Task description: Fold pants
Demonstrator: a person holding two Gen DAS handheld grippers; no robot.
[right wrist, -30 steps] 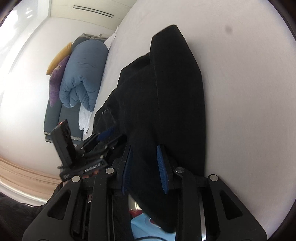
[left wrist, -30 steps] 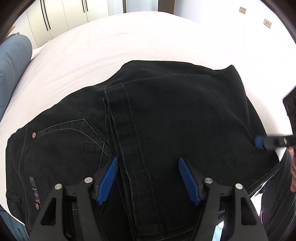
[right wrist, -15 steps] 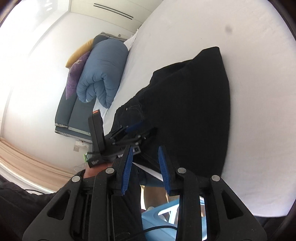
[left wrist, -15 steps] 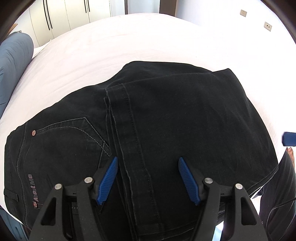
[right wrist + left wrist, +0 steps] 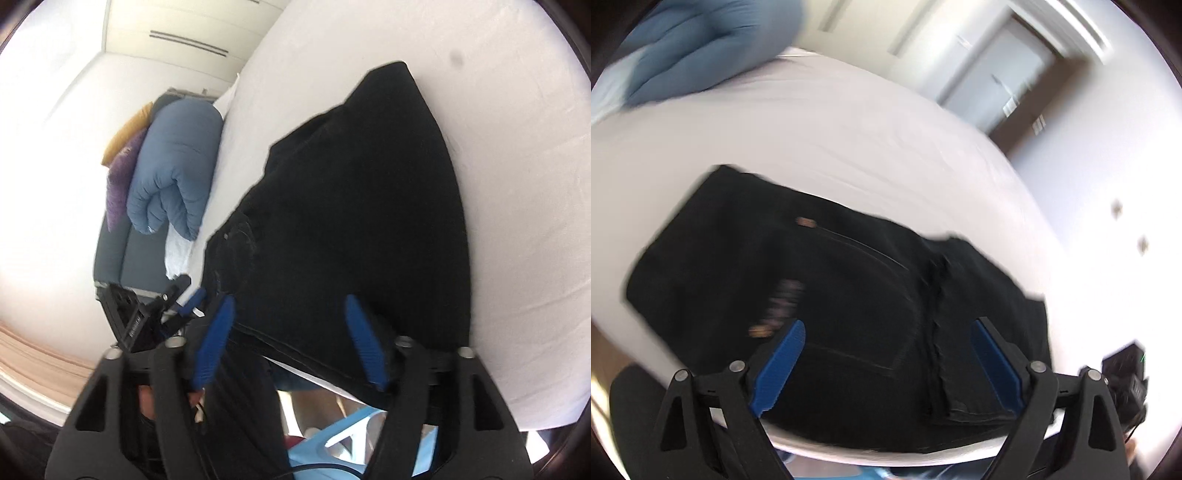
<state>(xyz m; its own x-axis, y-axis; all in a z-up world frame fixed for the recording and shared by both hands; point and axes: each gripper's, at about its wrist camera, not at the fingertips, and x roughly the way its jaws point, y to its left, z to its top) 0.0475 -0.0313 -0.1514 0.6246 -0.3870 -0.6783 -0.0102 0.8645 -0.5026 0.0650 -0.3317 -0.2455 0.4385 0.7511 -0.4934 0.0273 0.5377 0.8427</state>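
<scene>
The black pants [image 5: 831, 295] lie folded on the white bed [image 5: 831, 129], near its front edge. They also show in the right wrist view [image 5: 351, 221]. My left gripper [image 5: 886, 365] is open and empty, held over the near edge of the pants. My right gripper [image 5: 291, 336] is open and empty, over the pants' near edge at the bed's side. The left gripper shows in the right wrist view [image 5: 184, 306] at the lower left. The left wrist view is blurred by motion.
A rolled blue duvet [image 5: 173, 170] with purple and yellow cushions lies at the head of the bed. Wardrobe doors [image 5: 184, 33] stand behind. A light blue plastic stool [image 5: 351, 439] stands on the floor below the bed edge. A door [image 5: 997, 74] is on the far wall.
The left gripper has swung left and back, so the pants now sit more to the right and the view is blurred. The right gripper has opened wider and moved back over the pants.
</scene>
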